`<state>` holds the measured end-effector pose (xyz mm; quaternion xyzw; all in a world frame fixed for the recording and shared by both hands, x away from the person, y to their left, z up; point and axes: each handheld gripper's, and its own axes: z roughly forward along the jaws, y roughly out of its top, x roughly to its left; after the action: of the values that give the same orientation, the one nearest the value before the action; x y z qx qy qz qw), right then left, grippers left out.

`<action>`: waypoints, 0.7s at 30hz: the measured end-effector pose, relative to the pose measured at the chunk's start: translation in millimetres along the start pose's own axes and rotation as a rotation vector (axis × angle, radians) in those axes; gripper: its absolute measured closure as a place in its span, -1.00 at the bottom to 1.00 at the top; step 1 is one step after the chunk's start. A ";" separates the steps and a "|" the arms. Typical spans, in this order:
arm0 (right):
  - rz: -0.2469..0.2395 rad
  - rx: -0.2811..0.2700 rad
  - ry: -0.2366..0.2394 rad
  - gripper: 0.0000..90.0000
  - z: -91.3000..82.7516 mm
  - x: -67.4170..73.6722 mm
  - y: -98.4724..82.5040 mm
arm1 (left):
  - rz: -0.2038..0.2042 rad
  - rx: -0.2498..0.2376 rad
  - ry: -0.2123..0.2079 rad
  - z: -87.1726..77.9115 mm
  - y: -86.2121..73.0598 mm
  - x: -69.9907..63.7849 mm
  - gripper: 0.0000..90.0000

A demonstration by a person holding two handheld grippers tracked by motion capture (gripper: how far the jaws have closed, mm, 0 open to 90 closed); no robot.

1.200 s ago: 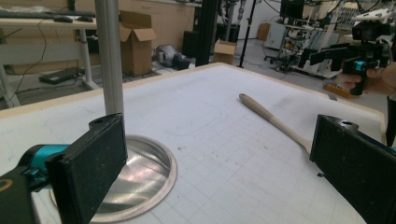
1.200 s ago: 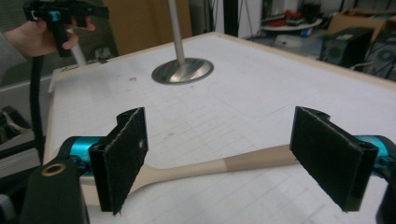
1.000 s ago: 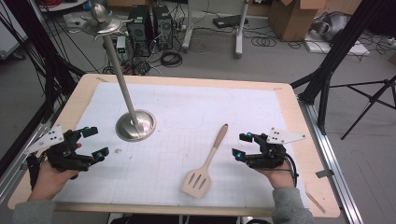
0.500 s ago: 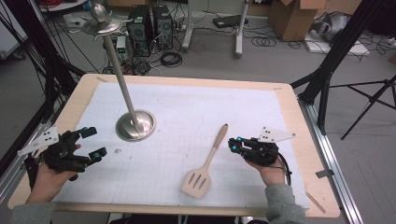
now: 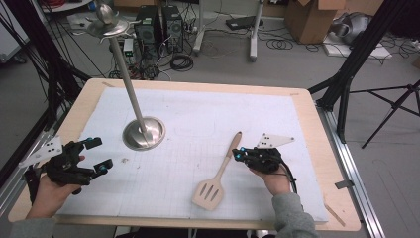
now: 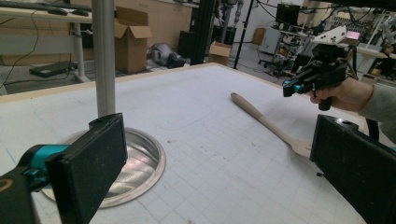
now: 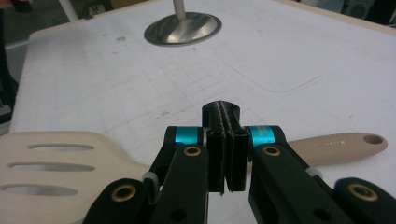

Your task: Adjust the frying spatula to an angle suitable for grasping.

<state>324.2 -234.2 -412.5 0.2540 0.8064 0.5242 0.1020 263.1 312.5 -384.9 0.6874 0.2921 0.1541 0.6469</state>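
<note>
The spatula (image 5: 218,174) lay flat on the mat (image 5: 208,124), handle toward the far side. The right gripper (image 5: 239,154) hovered over the handle, jaws pressed together, empty. The left gripper (image 5: 99,154) stood wide open, empty, near the stand (image 5: 143,133).

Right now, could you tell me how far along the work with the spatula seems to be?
Nothing looks done: the spatula lies flat on the mat, ungripped. In hand, the right gripper sits by its handle, jaws pressed together over it in the right gripper view. The left gripper is open near the stand. Grasping and moving the spatula likely remain.
</note>
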 end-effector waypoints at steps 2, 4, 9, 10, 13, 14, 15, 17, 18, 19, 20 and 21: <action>-0.002 0.003 -0.002 0.99 2.4 -0.8 0.0 | -0.001 0.006 0.004 0.0 -1.0 -0.2 -0.90; 0.002 0.011 -0.001 0.99 7.6 -1.6 0.0 | 0.005 0.025 0.008 0.1 -2.3 -0.4 -0.90; -0.023 0.068 -0.010 0.99 21.1 -0.5 -0.7 | 0.017 0.057 0.016 0.0 -4.8 -2.3 -0.90; -0.037 0.085 -0.010 0.99 26.1 0.3 -1.1 | 0.020 0.062 0.016 -0.2 -5.2 -2.4 -0.90; -0.045 0.101 -0.013 0.99 31.8 1.5 -0.5 | 0.023 0.076 0.025 -1.3 -6.6 -2.5 -0.90; -0.051 0.107 -0.015 0.99 33.6 1.6 -0.4 | 0.024 0.078 0.026 -1.5 -7.3 -2.0 -0.90; -0.057 0.116 -0.018 0.99 35.7 1.7 -0.7 | 0.025 0.084 0.030 -1.7 -7.9 -1.7 -0.90; -0.058 0.126 -0.015 0.99 37.8 1.9 -1.1 | 0.026 0.091 0.031 -2.1 -8.5 -1.4 -0.90; -0.064 0.142 -0.018 0.99 41.9 2.1 -2.0 | 0.023 0.095 0.037 -2.9 -9.6 -1.0 -0.90; -0.067 0.147 -0.015 0.99 43.6 1.9 -2.3 | 0.022 0.096 0.037 -3.4 -9.8 -0.9 -0.90; -0.067 0.147 -0.015 0.99 43.6 1.9 -2.3 | 0.022 0.096 0.037 -3.4 -9.8 -0.9 -0.90; -0.069 0.150 -0.015 0.99 46.6 1.2 -2.5 | 0.024 0.097 0.037 -4.3 -10.1 -0.9 -0.90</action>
<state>342.4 -197.4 -434.6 0.2368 0.8510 0.4565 0.1065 257.9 315.3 -394.1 0.7185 0.3029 0.1599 0.6053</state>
